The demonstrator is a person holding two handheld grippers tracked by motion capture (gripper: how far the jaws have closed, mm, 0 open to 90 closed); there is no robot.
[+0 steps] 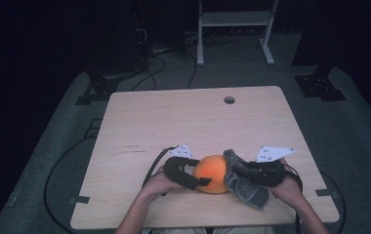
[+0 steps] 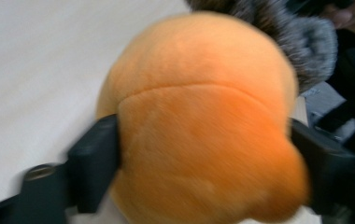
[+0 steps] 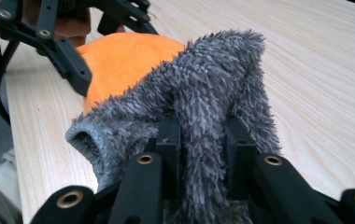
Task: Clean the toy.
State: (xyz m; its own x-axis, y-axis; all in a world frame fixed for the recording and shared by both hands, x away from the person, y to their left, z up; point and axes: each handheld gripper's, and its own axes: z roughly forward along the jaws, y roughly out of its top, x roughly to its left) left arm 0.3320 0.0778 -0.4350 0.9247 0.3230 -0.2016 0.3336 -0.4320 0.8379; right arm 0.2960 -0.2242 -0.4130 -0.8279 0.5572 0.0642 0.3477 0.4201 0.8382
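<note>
From the high view we see the orange plush ball [image 1: 214, 173] resting on the wooden table [image 1: 193, 122], near its front edge, between our two hands. Our left gripper [image 1: 200, 183] reaches in from the left, its black jaws lying against the ball's near-left side, while our right gripper [image 1: 236, 171] comes from the right with the grey fuzzy cloth [image 1: 244, 187] bunched at its tip; the cloth touches the ball's right side and drapes down toward the table edge. In the left gripper view the orange plush ball [image 2: 199, 121] sits squarely between the two black jaws, one at either flank, each right up against the fur; we take the left gripper [image 2: 203, 154] as clasping the ball, though blur hides how hard the pads press. The grey fuzzy cloth [image 2: 306, 42] peeks over the ball's far side. In the right gripper view the right gripper [image 3: 202, 140] is clenched on a fold of the grey fuzzy cloth [image 3: 203, 84], which stands up between the jaws and spills to both sides. Just behind it lies the orange plush ball [image 3: 119, 60], with the left gripper [image 3: 80, 74] at its upper left edge.
</note>
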